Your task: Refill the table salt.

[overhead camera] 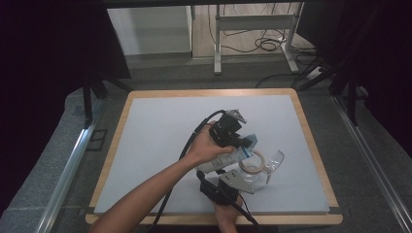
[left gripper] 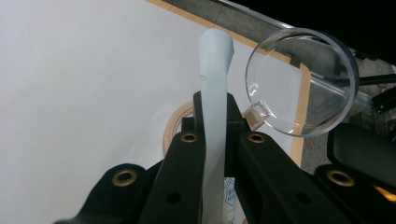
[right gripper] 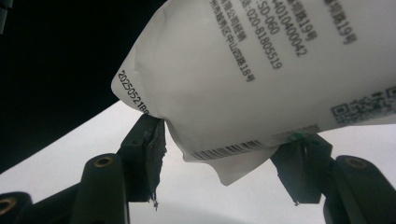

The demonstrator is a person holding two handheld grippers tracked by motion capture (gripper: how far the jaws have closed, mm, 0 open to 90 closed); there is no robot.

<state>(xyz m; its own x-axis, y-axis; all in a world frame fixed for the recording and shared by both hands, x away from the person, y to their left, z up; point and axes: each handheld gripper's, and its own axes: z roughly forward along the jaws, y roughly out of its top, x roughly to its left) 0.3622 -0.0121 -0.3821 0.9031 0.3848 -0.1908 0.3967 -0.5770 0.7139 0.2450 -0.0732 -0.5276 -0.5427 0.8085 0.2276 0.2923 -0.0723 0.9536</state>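
Note:
A white printed pouch (overhead camera: 227,159) hangs over the middle-right of the grey mat (overhead camera: 160,145). My left gripper (overhead camera: 248,142) is shut on its thin top seam, which shows edge-on as the pouch (left gripper: 214,70) between the left gripper (left gripper: 215,105) jaws. My right gripper (overhead camera: 216,174) comes from below. In the right gripper view the pouch (right gripper: 261,70) bulges overhead, and the right gripper (right gripper: 224,144) stands open, its jaws either side of the pouch's lower corner. A clear handled cup (overhead camera: 273,162) (left gripper: 301,84) lies on its side beside a beige ring (overhead camera: 253,163) (left gripper: 175,126).
The mat sits on a wood-edged board (overhead camera: 311,145) whose right edge runs just beyond the cup. Metal rails (overhead camera: 68,170) flank the table. A white stand with cables (overhead camera: 252,29) is on the floor behind. The mat's left half lies bare.

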